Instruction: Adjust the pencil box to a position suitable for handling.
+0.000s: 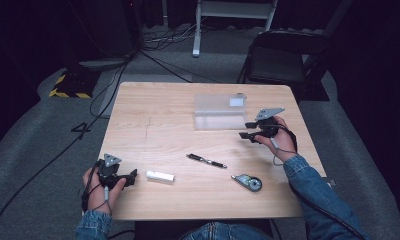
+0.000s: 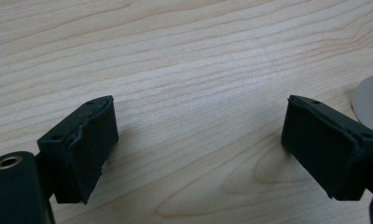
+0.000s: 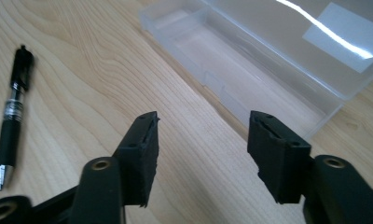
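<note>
My right gripper (image 3: 201, 140), fingers released, points at the clear plastic box (image 1: 220, 111) near the worktop's (image 1: 153, 130) far edge. It looks light, stiff and slippery; I'd pinch its thin front wall. Left gripper (image 2: 198, 140) is also released.

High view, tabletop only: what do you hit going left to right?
Left tongs → white eraser → black pen → correction tape dispenser. The clear plastic box and right tongs lie farther back, overlapping that span.
</note>
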### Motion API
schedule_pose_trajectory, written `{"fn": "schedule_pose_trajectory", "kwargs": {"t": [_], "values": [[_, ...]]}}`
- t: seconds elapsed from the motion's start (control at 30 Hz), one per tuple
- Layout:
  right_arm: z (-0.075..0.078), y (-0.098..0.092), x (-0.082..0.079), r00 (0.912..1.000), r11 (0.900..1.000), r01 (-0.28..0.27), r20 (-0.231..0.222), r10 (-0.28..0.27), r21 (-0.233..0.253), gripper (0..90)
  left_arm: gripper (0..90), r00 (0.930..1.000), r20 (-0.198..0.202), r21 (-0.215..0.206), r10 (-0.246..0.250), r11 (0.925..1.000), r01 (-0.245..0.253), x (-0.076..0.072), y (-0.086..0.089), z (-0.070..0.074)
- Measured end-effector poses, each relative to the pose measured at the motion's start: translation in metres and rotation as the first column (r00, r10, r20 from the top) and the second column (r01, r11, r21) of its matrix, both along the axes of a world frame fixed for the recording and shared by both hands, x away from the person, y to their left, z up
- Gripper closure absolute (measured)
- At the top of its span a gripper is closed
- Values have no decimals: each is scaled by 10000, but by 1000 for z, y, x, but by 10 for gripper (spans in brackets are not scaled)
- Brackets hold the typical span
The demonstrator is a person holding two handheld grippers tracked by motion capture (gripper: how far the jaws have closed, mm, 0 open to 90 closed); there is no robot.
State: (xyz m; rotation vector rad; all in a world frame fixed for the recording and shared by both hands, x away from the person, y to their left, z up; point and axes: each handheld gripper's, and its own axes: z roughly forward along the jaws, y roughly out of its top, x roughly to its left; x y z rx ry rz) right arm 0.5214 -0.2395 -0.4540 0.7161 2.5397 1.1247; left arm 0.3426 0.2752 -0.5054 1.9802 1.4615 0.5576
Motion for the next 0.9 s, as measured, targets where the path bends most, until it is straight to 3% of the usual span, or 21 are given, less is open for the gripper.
{"fn": "schedule_pose_trajectory", "kwargs": {"t": [0.1, 0.53, 0.9], "values": [[-4, 6, 7, 9999, 9998, -9, 129, 11, -180, 480, 110, 10000, -1, -3, -6, 10000, 6, 0, 0, 0], [-21, 13, 39, 9977, 9977, 651, -176, -647, 214, 456, 110, 10000, 6, -15, 6, 10000, -6, 0, 0, 0], [-36, 11, 46, 9947, 9962, 869, -543, -868, -10, 497, 109, 10000, 4, -6, -3, 10000, 3, 0, 0, 0]]}}
